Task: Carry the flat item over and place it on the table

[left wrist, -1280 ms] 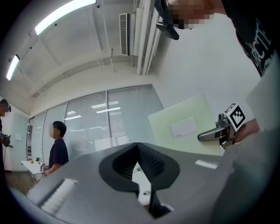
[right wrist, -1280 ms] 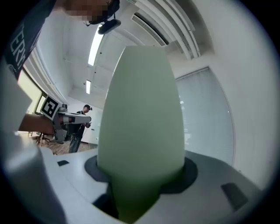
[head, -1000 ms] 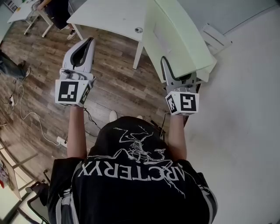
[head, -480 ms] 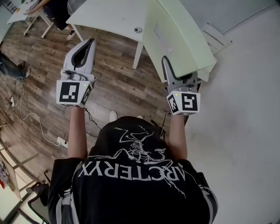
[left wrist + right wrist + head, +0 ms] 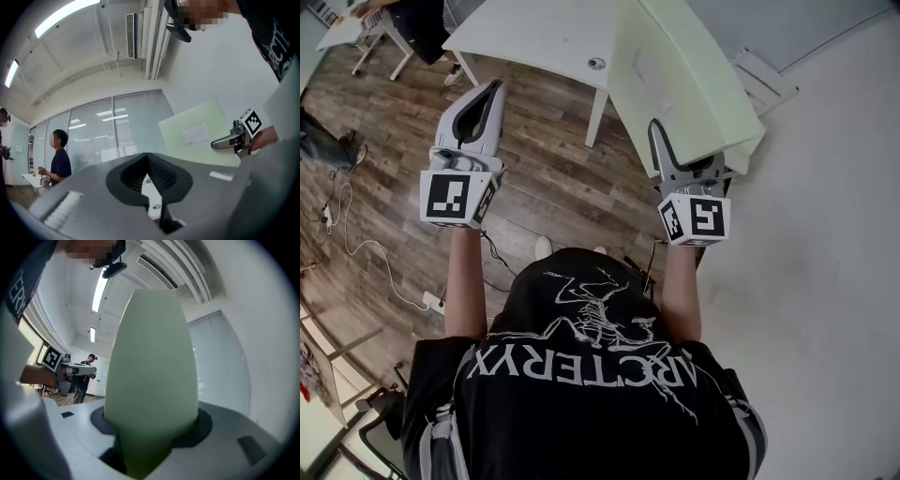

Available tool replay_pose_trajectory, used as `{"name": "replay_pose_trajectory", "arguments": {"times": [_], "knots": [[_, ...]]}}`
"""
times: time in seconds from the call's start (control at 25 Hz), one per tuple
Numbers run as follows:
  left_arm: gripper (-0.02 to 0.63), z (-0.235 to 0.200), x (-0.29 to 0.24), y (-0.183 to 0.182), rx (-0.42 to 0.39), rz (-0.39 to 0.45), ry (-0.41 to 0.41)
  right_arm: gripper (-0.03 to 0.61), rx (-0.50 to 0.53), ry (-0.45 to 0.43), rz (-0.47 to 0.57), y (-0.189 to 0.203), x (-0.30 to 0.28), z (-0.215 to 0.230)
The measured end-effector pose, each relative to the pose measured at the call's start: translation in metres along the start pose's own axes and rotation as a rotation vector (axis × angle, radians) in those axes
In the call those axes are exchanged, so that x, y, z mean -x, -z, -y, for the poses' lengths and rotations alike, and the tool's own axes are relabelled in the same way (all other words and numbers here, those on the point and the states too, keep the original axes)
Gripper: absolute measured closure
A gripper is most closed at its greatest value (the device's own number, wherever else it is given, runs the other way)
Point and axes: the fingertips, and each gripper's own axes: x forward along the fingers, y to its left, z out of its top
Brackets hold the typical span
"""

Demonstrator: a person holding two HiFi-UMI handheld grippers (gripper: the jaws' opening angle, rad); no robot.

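Barely any movement: right gripper [image 5: 661, 155] has drifted a touch rightward in the head view, and the board [image 5: 694, 84] went with it. The bystander [image 5: 58, 159] in the left gripper view has shifted slightly left.

Wood floor [image 5: 553, 178] fills most of the head view, with a pale wall surface on the right. White table [image 5: 534, 37] sits at the top, not yet reached. A small round fitting [image 5: 597, 64] lies near its near edge.

The board is pale green, flat and in the air, tilted. Its long side runs along the table's right edge in the head view. It carries a white label [image 5: 196, 135] on one face.

Right gripper [image 5: 150, 446] is clamped on the board's near edge, and the board [image 5: 150, 366] fills the middle of its view, rising straight out of the jaws.

Left gripper [image 5: 487, 98] is held up over the floor, well apart from the board. Its jaws [image 5: 149, 173] are together with nothing between them.
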Motion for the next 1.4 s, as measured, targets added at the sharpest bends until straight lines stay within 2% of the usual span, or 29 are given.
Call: {"name": "replay_pose_trajectory", "arguments": {"times": [0.36,0.56,0.8,0.96,1.2,1.4], "knots": [[0.618,0.017,-0.014,-0.001,-0.010,-0.004,-0.001,0.310,-0.008,-0.010,-0.002,0.005,0.003,0.019],[0.618,0.032,-0.032,0.001,-0.005,-0.007,-0.026,0.310,0.055,0.035,-0.015,0.009,0.009,0.047],[0.618,0.052,-0.052,0.011,0.008,-0.027,-0.041,0.310,0.013,0.009,-0.033,0.026,0.002,0.075],[0.618,0.048,-0.068,0.024,0.010,-0.045,-0.043,0.310,0.000,-0.005,-0.042,0.039,-0.014,0.081],[0.618,-0.022,-0.161,0.071,0.058,-0.053,-0.027,0.310,0.037,-0.033,-0.087,0.067,-0.132,0.084],[0.618,-0.092,-0.253,0.124,0.045,-0.062,0.020,0.310,0.023,-0.038,-0.114,0.093,-0.254,0.089]]}}
